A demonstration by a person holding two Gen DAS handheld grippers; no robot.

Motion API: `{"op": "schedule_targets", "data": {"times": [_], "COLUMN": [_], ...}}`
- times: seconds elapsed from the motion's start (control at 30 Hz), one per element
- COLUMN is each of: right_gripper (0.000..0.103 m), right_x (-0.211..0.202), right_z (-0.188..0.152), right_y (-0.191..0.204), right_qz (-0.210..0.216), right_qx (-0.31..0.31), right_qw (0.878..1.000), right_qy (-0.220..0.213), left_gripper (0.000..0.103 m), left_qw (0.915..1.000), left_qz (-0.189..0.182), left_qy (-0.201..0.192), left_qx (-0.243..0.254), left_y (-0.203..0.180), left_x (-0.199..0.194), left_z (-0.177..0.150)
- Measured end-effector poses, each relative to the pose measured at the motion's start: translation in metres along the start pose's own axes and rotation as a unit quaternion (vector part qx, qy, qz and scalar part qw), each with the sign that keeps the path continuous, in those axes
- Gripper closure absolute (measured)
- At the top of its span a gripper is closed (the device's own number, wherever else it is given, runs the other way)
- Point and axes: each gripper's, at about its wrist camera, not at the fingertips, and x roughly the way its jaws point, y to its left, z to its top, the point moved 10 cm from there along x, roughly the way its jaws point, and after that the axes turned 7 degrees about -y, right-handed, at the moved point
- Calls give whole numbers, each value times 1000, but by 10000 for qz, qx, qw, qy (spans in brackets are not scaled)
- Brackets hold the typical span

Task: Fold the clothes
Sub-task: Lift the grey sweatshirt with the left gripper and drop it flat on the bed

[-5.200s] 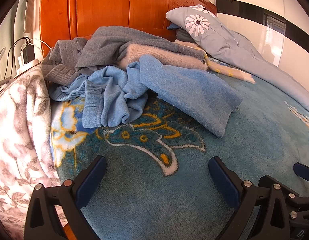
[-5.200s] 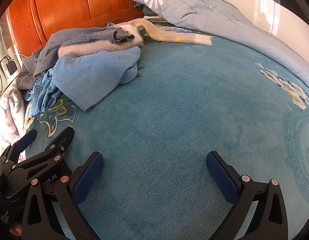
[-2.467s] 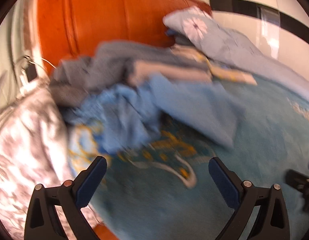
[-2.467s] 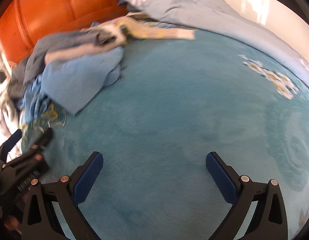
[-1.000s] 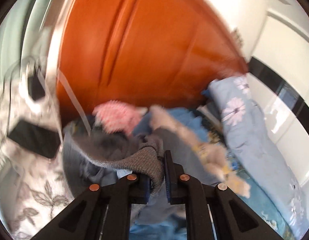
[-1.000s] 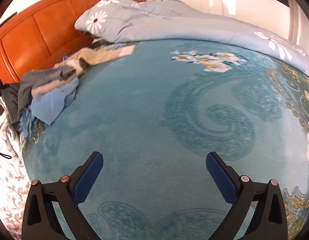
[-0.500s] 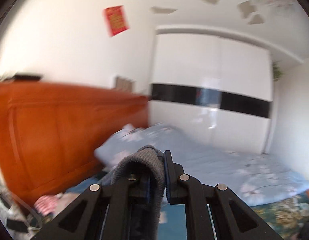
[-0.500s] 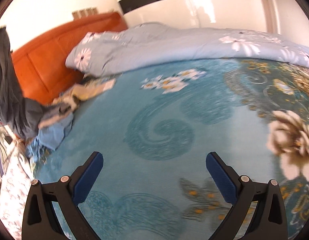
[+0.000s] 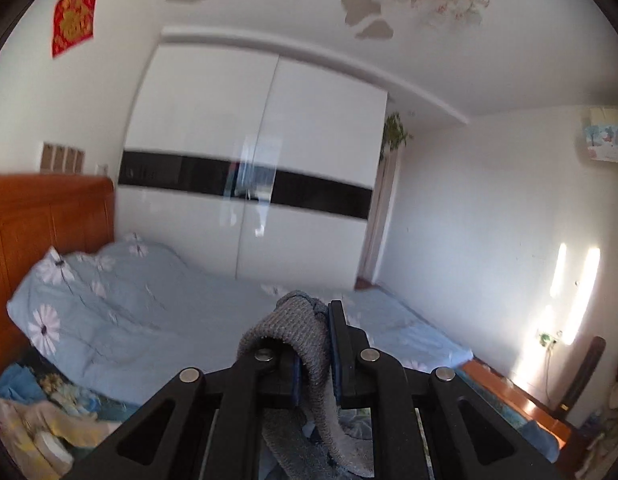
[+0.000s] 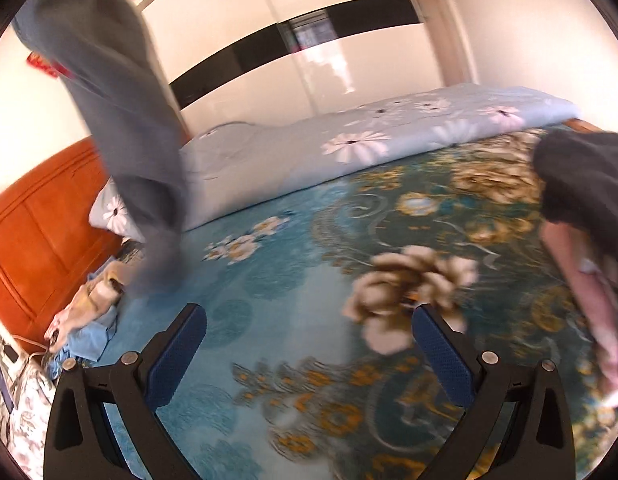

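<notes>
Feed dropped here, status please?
Left gripper shut on grey sweater, lifted. Right gripper open, empty. Teal blanket below, nothing blocking.

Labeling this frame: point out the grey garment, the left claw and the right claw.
grey garment (image 10: 121,120), right wrist view, on the hanging body of the cloth.
left claw (image 9: 315,344), left wrist view, between the tips pinching the knit.
right claw (image 10: 309,336), right wrist view, mid-gap between the open tips.

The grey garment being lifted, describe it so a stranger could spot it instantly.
Start at the orange wooden headboard. In front of it, above the teal bed blanket, hangs a grey knit garment, pinched in the left gripper. It alone is airborne; other clothes lie heaped.
</notes>
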Motion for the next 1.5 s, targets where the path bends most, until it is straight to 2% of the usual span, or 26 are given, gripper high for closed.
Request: {"op": "schedule_targets", "data": {"times": [0.1,0.2,0.27,0.37,0.47,0.57,0.67,0.73,0.8,0.83,0.87,0.9,0.93,1.0,1.03,1.07,1.17,1.23,1.27,1.3,1.33,1.4,1.43,1.47,1.5], "right_gripper": [0,0,0,0,0,0,0,0,0,0,0,0,0,0,0,0,0,0,0,0,0,0,0,0,0], "right_x": [-14,-28,-30,-23,1,26,44,50,50,49,45,43,40,35,31,28,20,18,17,19,19,25,29,33,37], "right_z": [-6,-13,-20,-31,-39,-38,-36,-37,-39,-41,-44,-46,-50,-57,-60,-64,-73,-79,-81,-80,-81,-81,-80,-79,-79], "right_y": [-16,-32,-40,-37,-11,11,24,26,18,12,6,-2,-10,-27,-34,-41,-51,-52,-50,-47,-43,-27,-17,-8,2], "right_qz": [-210,-418,-465,-360,-133,71,181,199,124,57,-37,-130,-233,-420,-503,-550,-558,-529,-469,-417,-335,-139,-31,77,186], "right_qx": [-115,-229,-279,-375,-587,-637,-480,-341,-238,-203,-183,-173,-164,-125,-94,-30,135,207,226,234,245,217,179,140,100], "right_qw": [9997,9989,9984,9980,9969,9966,9974,9979,9982,9983,9982,9979,9974,9963,9957,9953,9947,9944,9947,9950,9953,9956,9956,9954,9951], "right_qy": [21,45,156,347,509,527,515,518,535,551,568,605,658,740,770,794,848,887,887,882,875,898,922,946,969], "left_gripper": [91,91,91,91,91,91,91,90,85,72,46,33,26,26,26,26,26,26,26,26,26,23,22,22,22], "left_qw": [9943,9849,9772,9661,9626,9594,9585,9560,9532,9509,9470,9421,9360,9159,9041,8960,8842,8858,8923,9034,9165,9412,9461,9439,9370], "left_qz": [-70,-6,8,70,10,-513,-1034,-1349,-1521,-1587,-1650,-1662,-1614,-1588,-1627,-1695,-1856,-1948,-1903,-1767,-1462,-462,71,640,1165], "left_qy": [1021,1684,2023,2446,2619,2648,2562,2535,2544,2612,2740,2910,3127,3682,3948,4104,4269,4168,4040,3851,3667,3294,3164,3104,3052], "left_qx": [-289,-410,-652,-825,-694,-822,-700,-594,-597,-495,-312,-140,19,174,126,-6,-380,-610,-660,-661,-649,-593,-689,-928,-1241], "left_y": [12,30,37,36,29,14,-23,-61,-96,-114,-134,-149,-157,-170,-174,-174,-159,-135,-117,-93,-61,20,65,114,159], "left_x": [63,104,120,129,127,124,126,136,154,163,173,181,186,190,188,182,158,137,126,114,104,83,71,57,41], "left_z": [-89,-173,-214,-257,-268,-269,-251,-242,-246,-254,-268,-283,-301,-342,-361,-373,-378,-367,-360,-350,-345,-341,-344,-352,-363]}}
